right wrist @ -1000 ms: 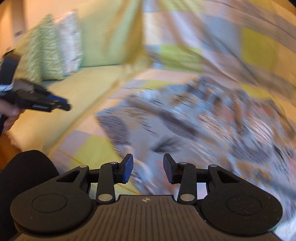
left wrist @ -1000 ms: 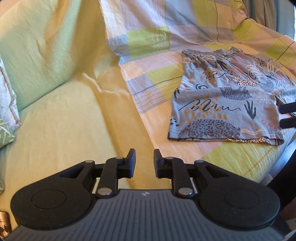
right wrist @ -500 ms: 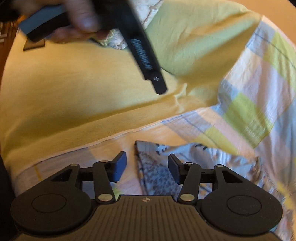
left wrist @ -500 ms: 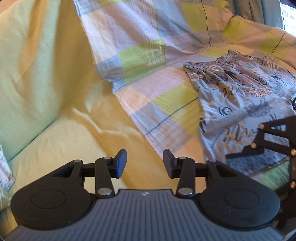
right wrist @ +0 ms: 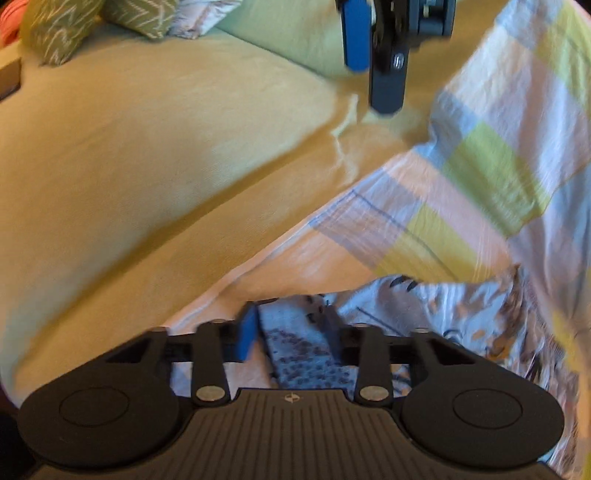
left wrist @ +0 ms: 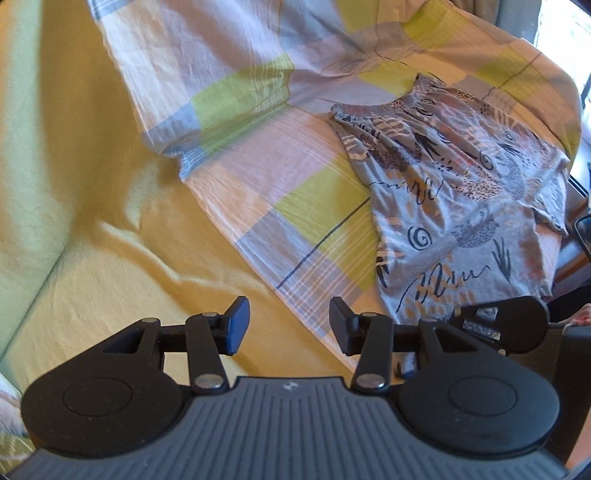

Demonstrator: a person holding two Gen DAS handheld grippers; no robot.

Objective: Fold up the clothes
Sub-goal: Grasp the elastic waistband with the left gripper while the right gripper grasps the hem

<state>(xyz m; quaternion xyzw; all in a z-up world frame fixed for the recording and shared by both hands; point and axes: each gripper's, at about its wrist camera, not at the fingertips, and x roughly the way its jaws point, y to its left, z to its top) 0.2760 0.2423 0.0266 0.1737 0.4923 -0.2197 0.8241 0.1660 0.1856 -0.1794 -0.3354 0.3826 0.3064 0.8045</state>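
Note:
A grey patterned garment (left wrist: 461, 206) with a gathered waistband lies flat on the checked sheet (left wrist: 295, 184), to the right in the left wrist view. My left gripper (left wrist: 288, 326) is open and holds nothing, hovering over the sheet's edge left of the garment. In the right wrist view my right gripper (right wrist: 291, 334) is open, low over the garment (right wrist: 306, 350). Its near corner lies between the fingers, which stand apart on either side of it. The left gripper (right wrist: 371, 66) hangs at the top of that view. Part of the right gripper's housing (left wrist: 509, 321) shows beside the garment's near hem.
A yellow-green cover (left wrist: 110, 258) spreads over the sofa seat and backrest to the left of the checked sheet. Patterned cushions (right wrist: 62, 26) sit at the sofa's far end. The seat's front edge drops away past the garment on the right.
My right gripper came down onto the garment's near corner, and its fingers have drawn a little closer around the cloth. My left gripper opened wider and now faces more of the garment.

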